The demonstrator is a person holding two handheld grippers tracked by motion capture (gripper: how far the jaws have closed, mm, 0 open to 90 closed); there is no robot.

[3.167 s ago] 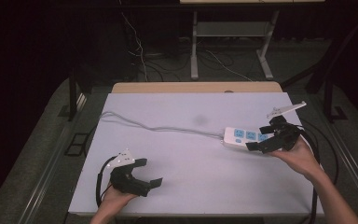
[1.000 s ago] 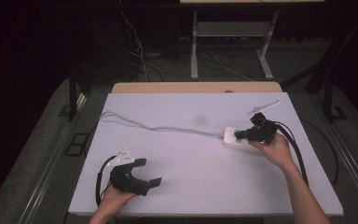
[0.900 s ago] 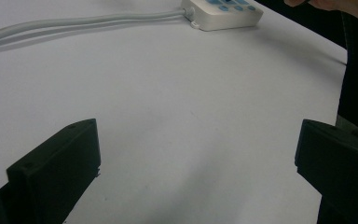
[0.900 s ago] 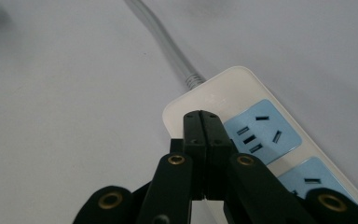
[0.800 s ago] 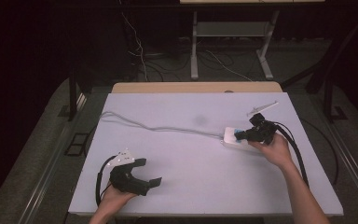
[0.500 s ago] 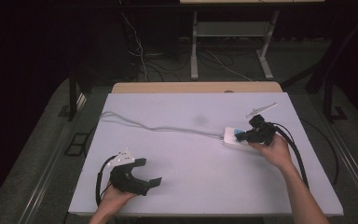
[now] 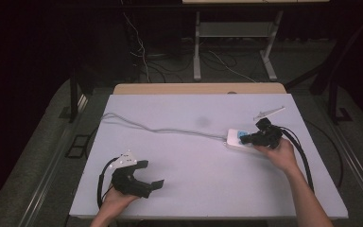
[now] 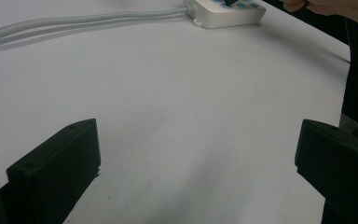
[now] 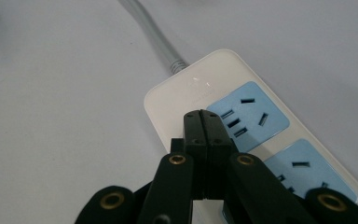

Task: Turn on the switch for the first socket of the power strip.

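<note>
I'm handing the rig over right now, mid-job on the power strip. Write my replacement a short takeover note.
Right tongs: shut, empty, tips over the power strip at its cable end, beside the first blue socket; contact cannot be told.
Left tongs: open, empty, resting near the table's front-left edge.
Strip lies at the right side, grey cable running off to the left.
Done: the approach, by the look of it.
Left: probably pressing that end, perhaps a switch, then backing off.

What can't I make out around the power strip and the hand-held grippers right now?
- Power strip, right gripper view: the shut right hand-held gripper covers the spot under its tips, so contact or a switch there is hidden; the far end is cut off.
- Grey cable, high view: its plug end runs off the table edge.
- Left hand-held gripper, left gripper view: open jaws, cropped at the edges.
</note>
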